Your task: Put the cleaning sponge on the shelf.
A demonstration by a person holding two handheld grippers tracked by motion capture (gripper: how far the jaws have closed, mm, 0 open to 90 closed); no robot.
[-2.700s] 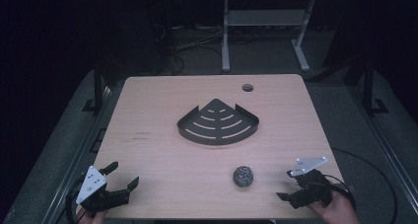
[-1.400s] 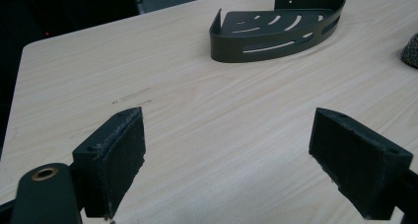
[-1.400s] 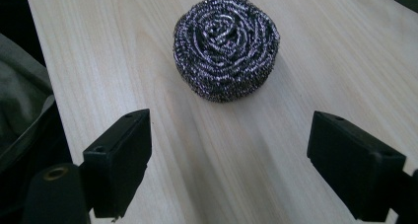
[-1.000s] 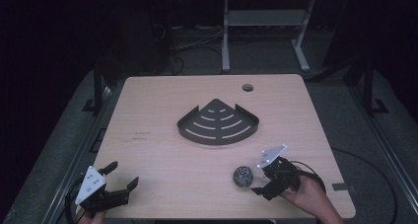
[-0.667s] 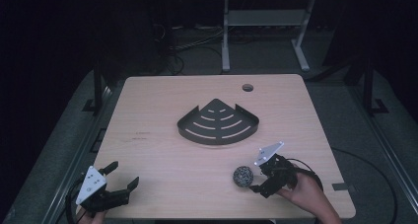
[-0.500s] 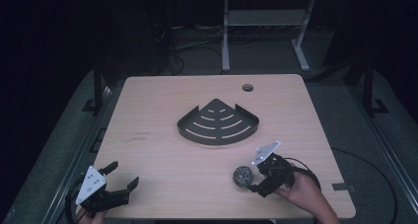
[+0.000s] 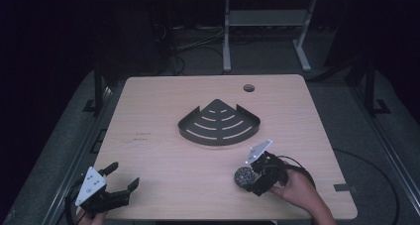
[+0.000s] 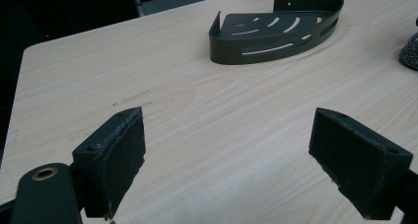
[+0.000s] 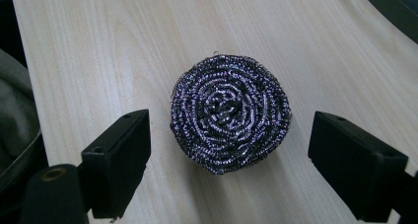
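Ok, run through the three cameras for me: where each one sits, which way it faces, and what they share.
High view: above the person's side, facing forward and down on the table; forearms, left gripper, right gripper enter below.
Left gripper view: on the left gripper, open, facing across the table toward the black corner shelf.
Right gripper view: on the right gripper, looking down at the steel scourer between open jaws.
Shared: all three views show the scourer and the shelf.

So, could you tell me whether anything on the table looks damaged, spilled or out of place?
Nothing stands out. The black corner caddy sits flat and upright mid-table, and the steel scourer lies intact on the wood between the open right gripper's jaws.
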